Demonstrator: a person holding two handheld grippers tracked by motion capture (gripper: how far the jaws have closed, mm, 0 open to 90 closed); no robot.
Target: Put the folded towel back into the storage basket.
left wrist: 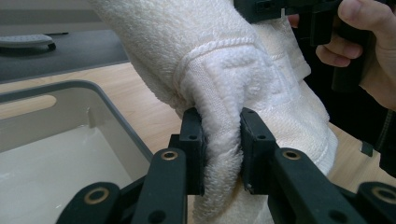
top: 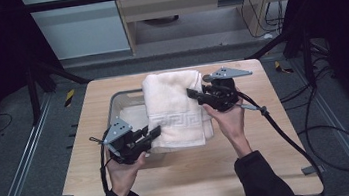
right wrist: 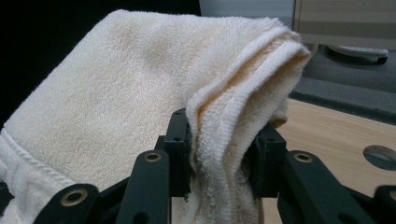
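A folded cream towel (top: 174,109) with a woven key-pattern band is held up over the wooden table, above a grey bin (top: 121,100). My left gripper (top: 152,132) is shut on the towel's near left corner; in the left gripper view the thick hem of the towel (left wrist: 223,93) is squeezed between both jaws at my left gripper (left wrist: 222,156). My right gripper (top: 193,94) is shut on the towel's right edge, and in the right gripper view the layered edge of the towel (right wrist: 140,84) is bunched between the jaws of my right gripper (right wrist: 224,154).
The grey bin (left wrist: 70,93) lies under the towel's left half, its pale inside showing. The table (top: 187,177) has bare wood in front and to both sides. Black cables (top: 288,134) trail off the right side. A round hole (right wrist: 380,157) sits in the tabletop.
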